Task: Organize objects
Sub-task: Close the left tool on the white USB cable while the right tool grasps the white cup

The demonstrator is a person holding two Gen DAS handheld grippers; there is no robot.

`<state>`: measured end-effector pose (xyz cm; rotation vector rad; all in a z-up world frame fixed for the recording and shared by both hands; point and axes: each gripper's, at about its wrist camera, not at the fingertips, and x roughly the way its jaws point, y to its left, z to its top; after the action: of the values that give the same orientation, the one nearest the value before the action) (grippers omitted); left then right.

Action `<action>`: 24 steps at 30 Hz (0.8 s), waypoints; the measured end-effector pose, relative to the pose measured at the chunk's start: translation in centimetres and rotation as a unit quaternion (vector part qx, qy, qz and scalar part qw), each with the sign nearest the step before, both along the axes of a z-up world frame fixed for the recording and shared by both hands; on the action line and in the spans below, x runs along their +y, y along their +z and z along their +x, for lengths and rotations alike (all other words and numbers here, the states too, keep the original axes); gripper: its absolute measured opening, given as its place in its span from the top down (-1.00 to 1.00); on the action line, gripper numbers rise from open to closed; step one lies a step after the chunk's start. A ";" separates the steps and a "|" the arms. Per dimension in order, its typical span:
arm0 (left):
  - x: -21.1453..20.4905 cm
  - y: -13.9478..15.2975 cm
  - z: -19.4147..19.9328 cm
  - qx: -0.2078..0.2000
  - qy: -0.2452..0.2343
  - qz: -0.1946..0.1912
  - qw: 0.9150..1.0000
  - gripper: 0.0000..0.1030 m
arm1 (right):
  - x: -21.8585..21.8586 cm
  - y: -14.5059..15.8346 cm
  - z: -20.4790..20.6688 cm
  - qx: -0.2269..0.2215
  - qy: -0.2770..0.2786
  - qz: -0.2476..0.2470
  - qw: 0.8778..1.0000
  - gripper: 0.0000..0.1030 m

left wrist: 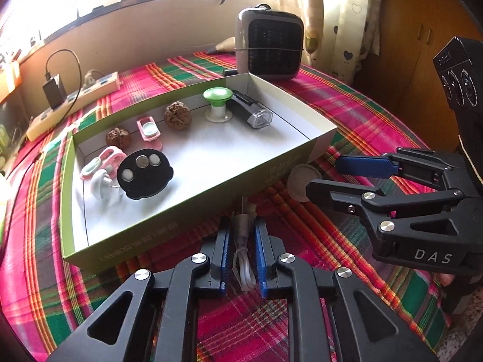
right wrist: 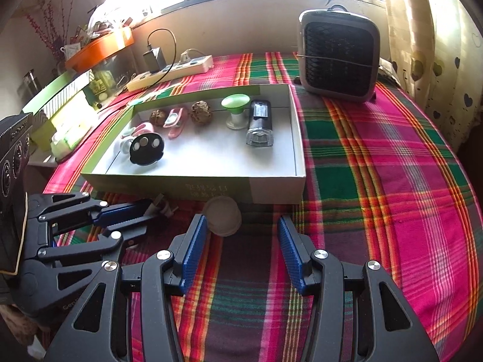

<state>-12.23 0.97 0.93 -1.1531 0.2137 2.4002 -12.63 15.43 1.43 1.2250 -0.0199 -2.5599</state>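
Our left tool (left wrist: pixel 240 259) pinches a coiled white cable (left wrist: pixel 243 267) between ribbed blue pads, just before the near wall of the cardboard box (left wrist: pixel 193 211). Our right tool (right wrist: pixel 241 250) stands wide, holding nothing, with a smooth round lid (right wrist: pixel 222 215) lying on the plaid cloth between its tips and the box. Inside the box sit two wrinkled walnuts (left wrist: pixel 178 116), a glossy black disc (left wrist: pixel 145 173) and a flashlight (left wrist: pixel 252 111); its right half is bare. Beyond stands a rounded heater (right wrist: pixel 338 57).
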 end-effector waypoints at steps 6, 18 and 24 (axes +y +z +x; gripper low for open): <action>-0.8 0.0 0.7 -0.002 0.019 0.002 1.000 0.75 | -0.9 -0.1 -0.2 0.000 0.019 0.006 1.000 0.03; -3.1 -0.1 1.8 -0.012 0.061 0.028 0.998 0.75 | -2.2 -0.7 -1.2 0.000 0.019 0.043 0.999 0.03; -3.5 -0.2 1.7 -0.016 0.064 0.044 0.997 0.75 | -2.4 -0.7 -1.1 0.008 0.002 0.066 0.998 0.36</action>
<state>-10.51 -2.52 0.73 -1.1962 0.0244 2.4720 -13.71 13.00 0.71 1.2482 0.1570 -2.6027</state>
